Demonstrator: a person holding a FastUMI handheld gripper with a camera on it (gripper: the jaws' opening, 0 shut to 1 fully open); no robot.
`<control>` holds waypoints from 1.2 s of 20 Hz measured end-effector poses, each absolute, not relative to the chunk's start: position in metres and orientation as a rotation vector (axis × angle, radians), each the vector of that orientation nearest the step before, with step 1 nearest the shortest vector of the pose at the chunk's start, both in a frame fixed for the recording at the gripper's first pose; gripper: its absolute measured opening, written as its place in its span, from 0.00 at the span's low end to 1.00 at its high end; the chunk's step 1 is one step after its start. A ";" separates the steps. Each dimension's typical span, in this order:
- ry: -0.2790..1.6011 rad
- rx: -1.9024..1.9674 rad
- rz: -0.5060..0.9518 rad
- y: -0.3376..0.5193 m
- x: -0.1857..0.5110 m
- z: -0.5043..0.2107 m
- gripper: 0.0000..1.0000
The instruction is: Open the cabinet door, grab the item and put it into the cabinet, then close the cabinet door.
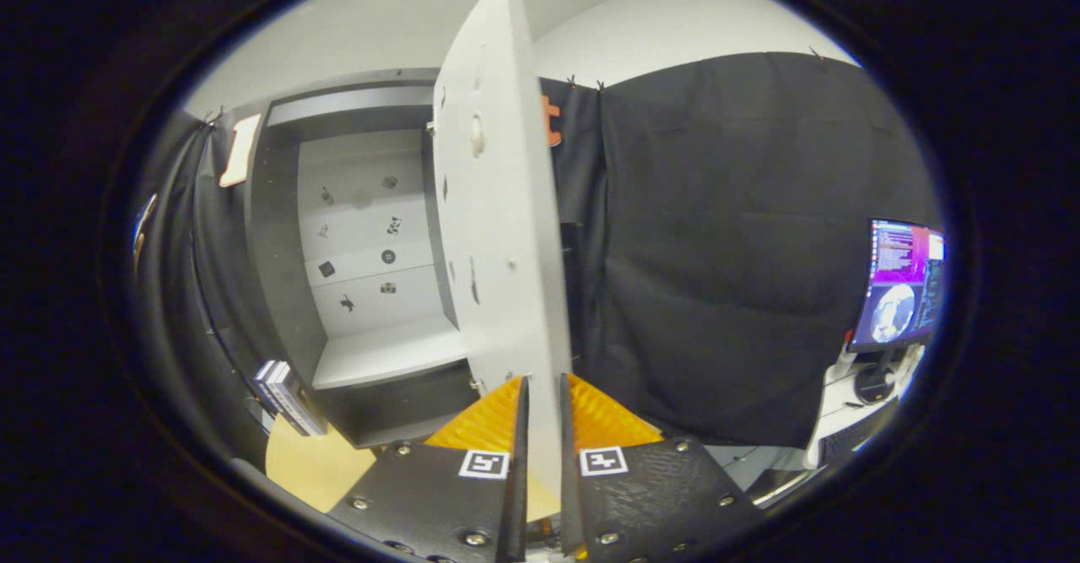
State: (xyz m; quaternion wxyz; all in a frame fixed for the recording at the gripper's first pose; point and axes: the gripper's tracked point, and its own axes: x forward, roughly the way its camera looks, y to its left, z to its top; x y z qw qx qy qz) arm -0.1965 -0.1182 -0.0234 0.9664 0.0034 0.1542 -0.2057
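The white cabinet door (498,208) stands swung out, edge-on to me, and its lower edge runs down between my fingers. My gripper (542,394) is shut on that door edge, one finger on each face. Left of the door the grey cabinet (278,234) is open, showing a pale back panel and a bare white shelf (388,356). A small boxed item (285,396) with a striped side stands on the tan tabletop (308,462), just left of the cabinet's foot.
Black cloth (726,251) hangs behind and to the right of the door. A lit monitor (903,284) stands on a white desk at the far right.
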 end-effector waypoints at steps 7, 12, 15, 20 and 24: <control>0.422 0.023 -0.258 -0.083 -0.185 -0.065 0.16; 0.550 -0.048 -0.133 -0.052 -0.173 -0.131 0.16; 0.630 -0.108 -0.067 -0.037 -0.169 -0.169 0.16; 0.815 -0.126 0.049 -0.013 -0.174 -0.244 0.16; 0.932 -0.144 0.134 -0.001 -0.178 -0.302 0.18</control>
